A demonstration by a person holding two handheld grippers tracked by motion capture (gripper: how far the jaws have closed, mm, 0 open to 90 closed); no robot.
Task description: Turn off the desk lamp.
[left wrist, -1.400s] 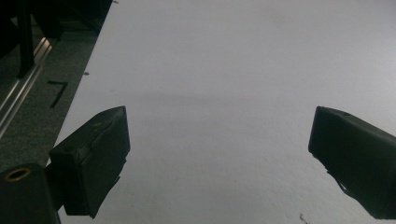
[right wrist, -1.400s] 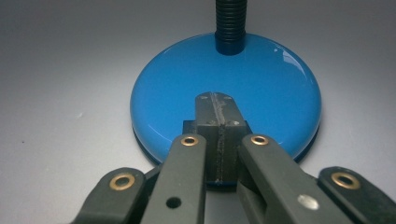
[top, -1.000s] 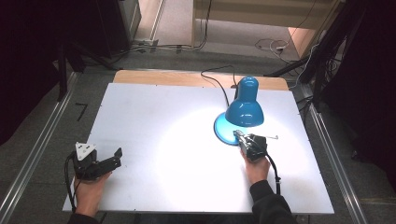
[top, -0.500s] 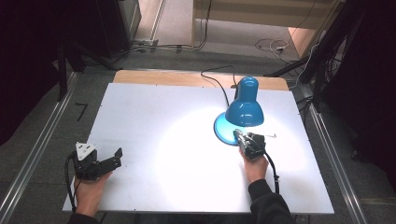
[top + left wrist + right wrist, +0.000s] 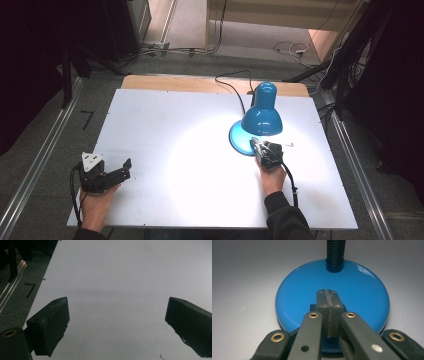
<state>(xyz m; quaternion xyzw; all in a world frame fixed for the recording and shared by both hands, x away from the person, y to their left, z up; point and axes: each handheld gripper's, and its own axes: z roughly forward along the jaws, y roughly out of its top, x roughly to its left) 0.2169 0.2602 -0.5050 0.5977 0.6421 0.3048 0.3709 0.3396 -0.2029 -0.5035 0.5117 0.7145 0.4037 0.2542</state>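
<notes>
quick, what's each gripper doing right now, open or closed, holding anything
Left gripper: open, jaws wide apart over the bare table, holding nothing.
Right gripper: closed, jaws pressed together, tips over the blue lamp base, nothing between them.

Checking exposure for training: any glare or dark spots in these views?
High view: lamp throws a bright pool on the table, surroundings nearly black. Right gripper view: soft reflections on the lamp base, sharp. Left gripper view: dim, even, table grey.
</notes>
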